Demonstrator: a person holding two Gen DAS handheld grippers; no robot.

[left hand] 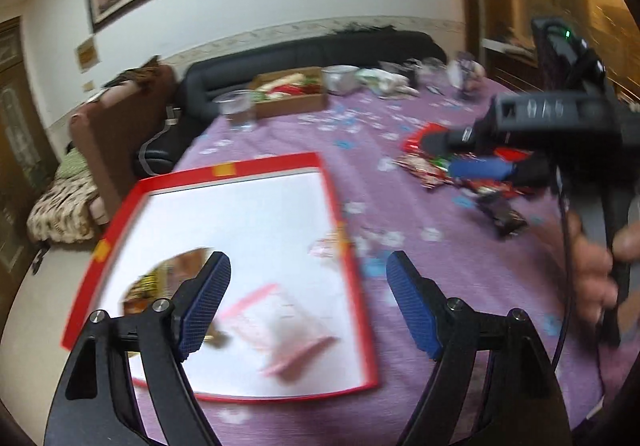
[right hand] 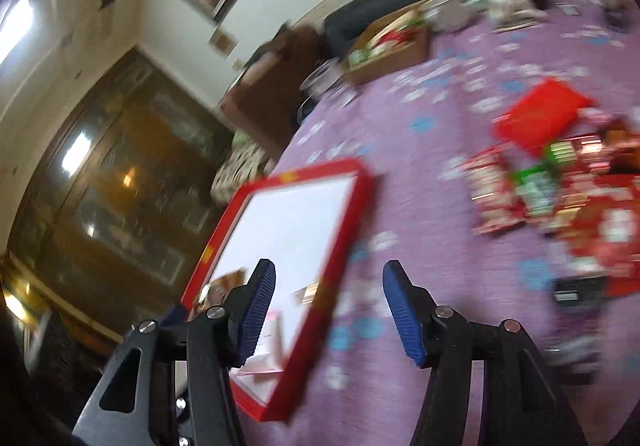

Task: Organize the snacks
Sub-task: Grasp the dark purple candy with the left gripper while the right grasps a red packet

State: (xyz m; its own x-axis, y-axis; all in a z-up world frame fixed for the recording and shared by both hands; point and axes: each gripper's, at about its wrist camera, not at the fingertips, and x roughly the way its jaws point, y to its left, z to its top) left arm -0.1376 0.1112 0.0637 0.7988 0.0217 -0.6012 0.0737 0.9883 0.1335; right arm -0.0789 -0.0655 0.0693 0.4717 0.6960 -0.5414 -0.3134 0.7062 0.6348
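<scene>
Left gripper (left hand: 308,302) hovering low, jaws gaping wide, nothing sitting between blue pads (left hand: 412,306). Right gripper (right hand: 329,312) also hanging with jaws spread apart, gripping nothing, view tilting hard to one side. From left wrist camera, right gripper (left hand: 464,161) reaching in from right, blue fingers pointing leftward, person's right hand (left hand: 600,270) wrapping around its handle.

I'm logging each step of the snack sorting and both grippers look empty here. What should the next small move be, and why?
Probably send the right gripper, open and empty, toward the snack pile to pick one packet. The red tray already holds a few packets, most snacks lie loose on the purple cloth, and the left gripper hangs open over the tray. Both views are blurred.
</scene>
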